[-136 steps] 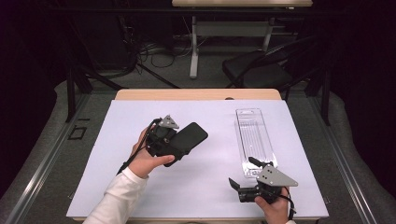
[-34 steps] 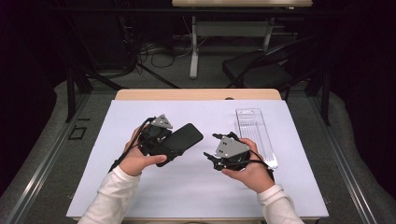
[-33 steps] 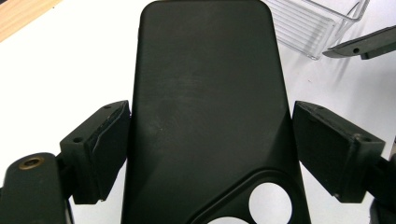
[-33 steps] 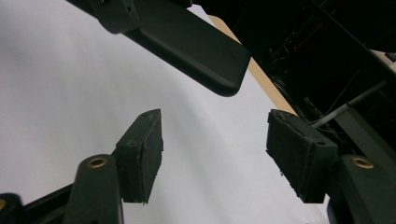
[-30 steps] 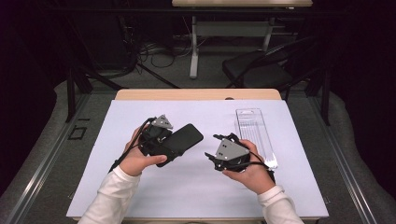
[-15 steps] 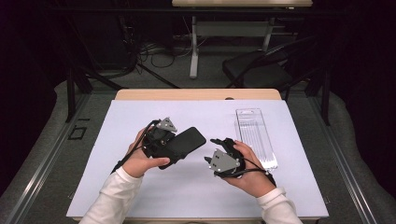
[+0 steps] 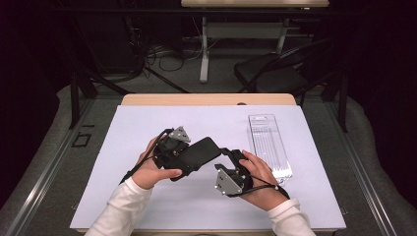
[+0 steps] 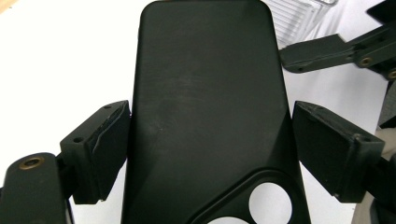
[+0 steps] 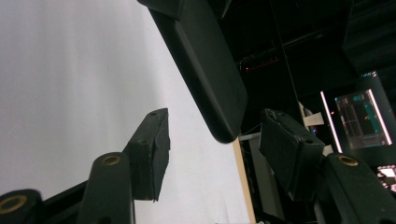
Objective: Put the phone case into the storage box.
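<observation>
A black phone case (image 7: 199, 153) with a camera cut-out is held above the white mat by my left gripper (image 7: 186, 158). In the left gripper view the case (image 8: 205, 102) runs up between the two pads, and the gripper (image 8: 210, 140) is shut on its long sides. My right gripper (image 7: 227, 156) comes in from the right, jaws pointing at the case's free end. In the right gripper view that rounded end (image 9: 205, 70) hangs between the jaws of the gripper (image 9: 219, 149). Those jaws have just been closing, but the pads (image 9: 152, 140) stand clear of the case.
A clear ribbed plastic tray (image 7: 269, 147) lies on the mat (image 7: 137, 123) at the right, beyond my right hand; its corner shows in the left gripper view (image 8: 294, 18). A wooden table edge (image 7: 206, 99) runs along the back, with chairs and cables on the floor behind.
My right gripper has come from the front right corner to the middle, sunk a little and tipped its jaws up around the case's end. The left gripper and case have barely moved.
</observation>
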Action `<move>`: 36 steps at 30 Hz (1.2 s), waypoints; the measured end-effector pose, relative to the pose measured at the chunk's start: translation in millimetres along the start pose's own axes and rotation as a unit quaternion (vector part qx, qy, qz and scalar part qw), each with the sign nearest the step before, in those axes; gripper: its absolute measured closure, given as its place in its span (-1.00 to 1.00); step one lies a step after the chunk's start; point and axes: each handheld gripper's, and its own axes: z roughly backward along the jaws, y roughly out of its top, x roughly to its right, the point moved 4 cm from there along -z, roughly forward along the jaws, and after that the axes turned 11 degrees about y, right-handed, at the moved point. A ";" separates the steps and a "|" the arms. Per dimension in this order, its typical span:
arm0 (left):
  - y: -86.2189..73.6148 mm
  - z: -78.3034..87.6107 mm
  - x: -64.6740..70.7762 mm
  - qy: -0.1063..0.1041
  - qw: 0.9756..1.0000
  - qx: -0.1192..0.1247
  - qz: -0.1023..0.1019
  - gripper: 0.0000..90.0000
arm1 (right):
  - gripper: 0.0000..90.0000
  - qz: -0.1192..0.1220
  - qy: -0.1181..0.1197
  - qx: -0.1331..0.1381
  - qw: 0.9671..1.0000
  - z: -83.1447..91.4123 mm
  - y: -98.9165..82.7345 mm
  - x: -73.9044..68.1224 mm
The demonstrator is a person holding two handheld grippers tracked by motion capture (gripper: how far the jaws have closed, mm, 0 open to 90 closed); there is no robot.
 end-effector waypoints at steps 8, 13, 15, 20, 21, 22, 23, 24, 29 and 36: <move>1.1 -3.6 6.6 -0.009 1.000 -0.005 -0.012 -0.68 | -0.02 0.037 -0.001 -0.003 0.999 -5.2 1.8 -6.1; 2.1 -5.7 12.2 -0.015 1.000 -0.006 -0.016 -0.68 | 0.03 0.057 -0.006 -0.009 0.998 -7.0 3.9 -9.3; 2.4 -6.1 13.9 -0.017 1.000 -0.007 -0.018 -0.68 | 0.04 0.062 -0.008 -0.010 0.998 -7.7 3.7 -9.5; 3.3 -6.8 18.5 -0.025 0.999 -0.008 -0.021 -0.68 | 0.08 0.064 -0.012 -0.011 0.998 -8.5 3.2 -10.4; 3.6 -7.0 19.6 -0.027 0.999 -0.007 -0.021 -0.68 | 0.09 0.065 -0.012 -0.011 0.998 -8.7 3.2 -10.8; 3.8 -7.1 20.3 -0.029 0.999 -0.007 -0.021 -0.68 | 0.10 0.068 -0.012 -0.010 0.998 -9.2 3.2 -10.7; 4.1 -7.3 21.3 -0.030 0.999 -0.006 -0.022 -0.68 | 0.11 0.069 -0.012 -0.011 0.997 -9.4 3.2 -11.1; 4.3 -7.3 22.2 -0.032 0.999 -0.007 -0.023 -0.68 | 0.12 0.069 -0.012 -0.009 0.998 -10.0 3.5 -12.0; 5.6 -7.9 27.6 -0.041 0.999 -0.006 -0.028 -0.68 | 0.16 0.081 -0.014 -0.010 0.997 -10.8 4.9 -13.0; 6.6 -7.7 32.0 -0.046 0.998 -0.005 -0.031 -0.68 | 0.23 0.096 -0.016 -0.012 0.995 -10.8 5.6 -12.9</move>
